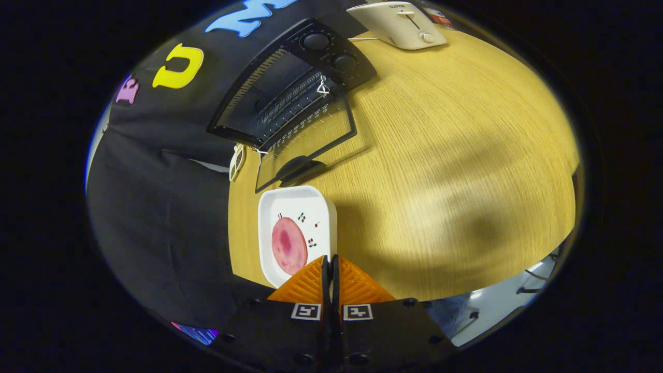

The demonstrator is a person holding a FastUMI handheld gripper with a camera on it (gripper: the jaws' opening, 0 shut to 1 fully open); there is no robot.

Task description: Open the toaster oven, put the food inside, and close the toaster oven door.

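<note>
Clearly pinched on the near rim of the white dish (298, 207), the gripper (330, 264) carries a stiff, light, likely slippery tray whose round pink slice (288, 245) could slide, well short of the open toaster oven (290, 83) beyond its lowered door (311, 142).

Light falls brightly on my wooden table (440, 155), with soft broad shadows crossing its near half. Fisheye warping bends the toaster oven (290, 83) and the table's rim. Mild blur softens the grain; the oven's glass door (311, 140) shows faint reflection.
</note>
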